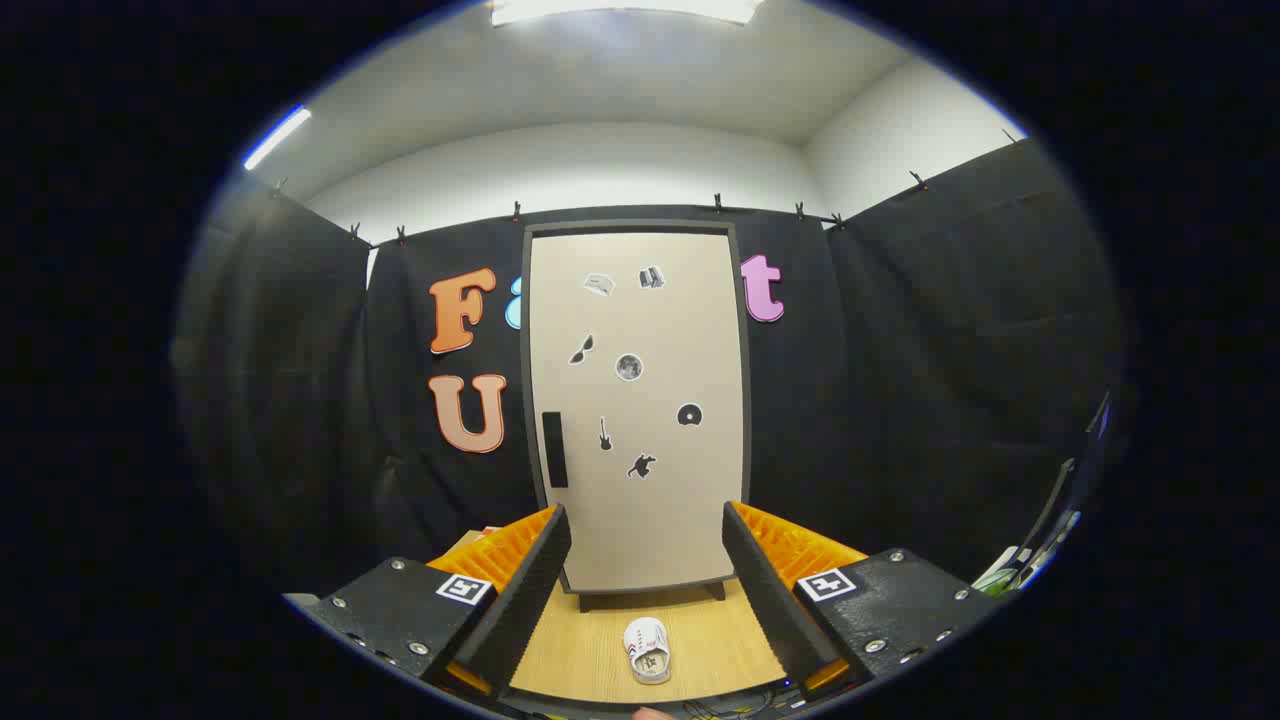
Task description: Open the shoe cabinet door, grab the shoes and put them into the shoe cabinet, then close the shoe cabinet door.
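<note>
The gripper is held level and faces a tall shoe cabinet that stands upright at the far side of a wooden counter, against the black cloth wall of the booth. The jaws are spread wide apart and hold nothing; the lower part of the cabinet and a stretch of bare counter show in the gap between them. The cabinet door is shut, flush inside its dark frame, with a dark vertical handle near its left edge, about two-thirds of the way down. Several small stickers are scattered over the pale face of the door. The cabinet rests on short dark feet, which lift it just off the counter. A single small white shoe lies on the counter in front of the cabinet, nearer than its base and well apart from it, set between the two fingers and touching neither. It lies lengthwise, one end towards the cabinet and the other towards the gripper. At the far right, beyond the right finger, some objects stand at the side of the booth, too blurred to tell.
</note>
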